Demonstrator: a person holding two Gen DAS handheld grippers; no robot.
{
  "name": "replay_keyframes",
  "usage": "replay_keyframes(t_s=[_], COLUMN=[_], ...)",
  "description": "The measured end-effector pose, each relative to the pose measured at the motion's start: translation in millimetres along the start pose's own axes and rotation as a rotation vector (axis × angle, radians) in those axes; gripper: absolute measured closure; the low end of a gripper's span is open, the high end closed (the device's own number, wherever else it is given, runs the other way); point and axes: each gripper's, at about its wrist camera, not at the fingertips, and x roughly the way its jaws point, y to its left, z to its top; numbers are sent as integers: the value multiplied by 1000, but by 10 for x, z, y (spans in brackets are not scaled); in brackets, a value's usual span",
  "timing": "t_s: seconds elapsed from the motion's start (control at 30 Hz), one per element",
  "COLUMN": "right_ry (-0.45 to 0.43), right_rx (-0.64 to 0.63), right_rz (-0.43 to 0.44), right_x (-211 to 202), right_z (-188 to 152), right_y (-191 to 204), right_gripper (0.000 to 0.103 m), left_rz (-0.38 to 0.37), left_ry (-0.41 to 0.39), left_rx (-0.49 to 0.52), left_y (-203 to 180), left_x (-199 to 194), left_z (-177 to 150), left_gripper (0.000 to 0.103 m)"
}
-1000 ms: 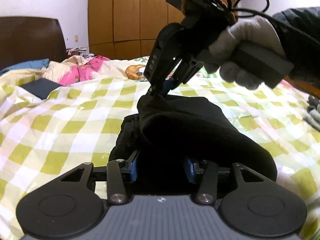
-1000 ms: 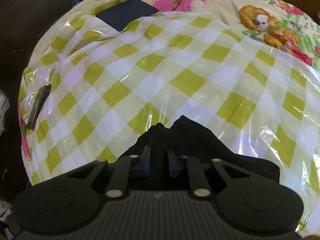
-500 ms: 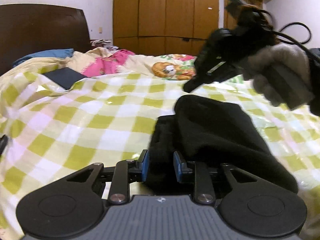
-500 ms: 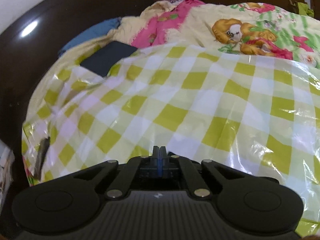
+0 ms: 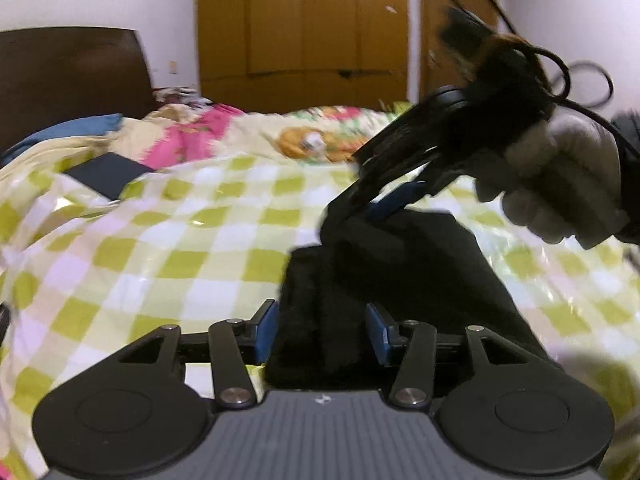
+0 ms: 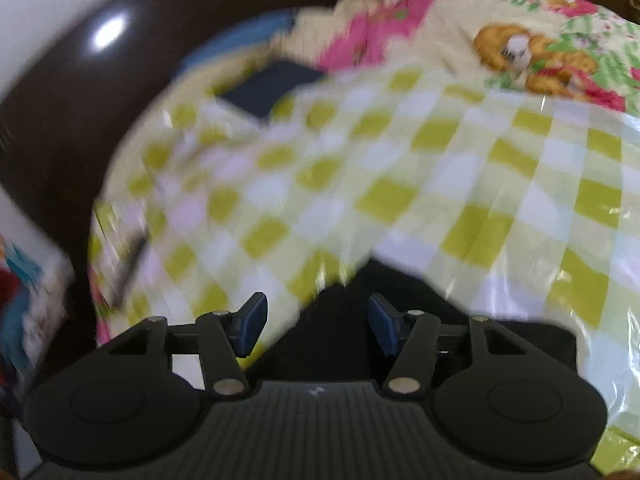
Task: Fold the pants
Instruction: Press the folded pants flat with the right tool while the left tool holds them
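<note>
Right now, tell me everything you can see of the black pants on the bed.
The black pants are a dark, soft, thick-looking fabric, folded into a compact bundle lying on the green-and-white checked cover. Layered edges show on the bundle's left side; no waistband or pockets can be made out. The near end lies between the left tongs, whose jaws have just been opening around it. The right tongs, jaws also just opening, stand over the far end, their left pad clear of the cloth. Both views are motion-blurred.
</note>
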Motion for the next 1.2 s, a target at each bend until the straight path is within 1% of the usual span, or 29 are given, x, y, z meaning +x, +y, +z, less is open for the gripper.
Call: replay_keyframes(t_s=[0.03,0.07,0.1,0.13,0.17,0.2,0.27,0.33,0.43,0.5,0.53,0.6,0.67,0.73,0.8,0.87,0.9,0.93,0.97,1.0,1.07,1.13,1.2], right_ry=[17,37,45,36,16,1,-29,-59,-65,-88,-108,-169,-218,-244,-236,-197,-173,-143,-135,-133,-140,-175,-211], right_rx=[-22,-16,8,16,18,28,38,57,152,183,201,213,184,175,183,234,261,279,294,312,341,359,356], right_rz=[-39,-39,-28,-31,-30,-23,-22,-56,-75,-56,-48,-51,-48,-25,-6,-3,18,40,29,12,14,-4,2], right_x=[83,163,225,234,219,194,130,105,176,136,70,-125,-329,-472,-482,-367,-283,-180,-100,-41,-20,-164,-357], right_z=[-50,-75,-78,-74,-48,-25,37,103,91,13,-32,-132,-265,-433,-554,-638,-669,-686,-702,-712,-717,-759,-851], right_y=[39,45,42,35,42,31,-9,-87,-283,-328,-334,-293,-184,-87,-53,-95,-135,-175,-206,-236,-272,-249,-204], right_gripper=[61,77,89,90,97,100,103,103,103,102,100,95,95,95,95,95,95,95,97,98,98,94,93], left_rz=[0,7,27,36,31,29,36,72,92,108,107,90,94,119,118,100,82,70,77,97,116,119,120], left_ry=[20,45,69,78,84,85,74,57,101,105,95,91,80,54,29,30,32,45,67,105,152,151,140], left_rx=[17,37,62,82,90,92,98,107,111,143,147,121,93,85,67,48,49,63,82,112,141,141,144], left_y=[-47,-82,-111,-117,-99,-78,-29,5,15,-28,-30,19,69,90,99,73,41,1,-38,-80,-88,-82,-109], left_x=[88,162,237,274,283,282,248,225,384,409,380,314,241,166,131,160,193,249,312,414,554,512,413], left_z=[-6,-14,-28,-34,-22,-3,52,82,5,-63,-67,-29,26,85,131,166,169,161,148,118,48,65,109], left_gripper=[43,43,46,48,50,52,62,63,63,63,63,62,62,62,62,62,62,62,61,61,59,57,57])
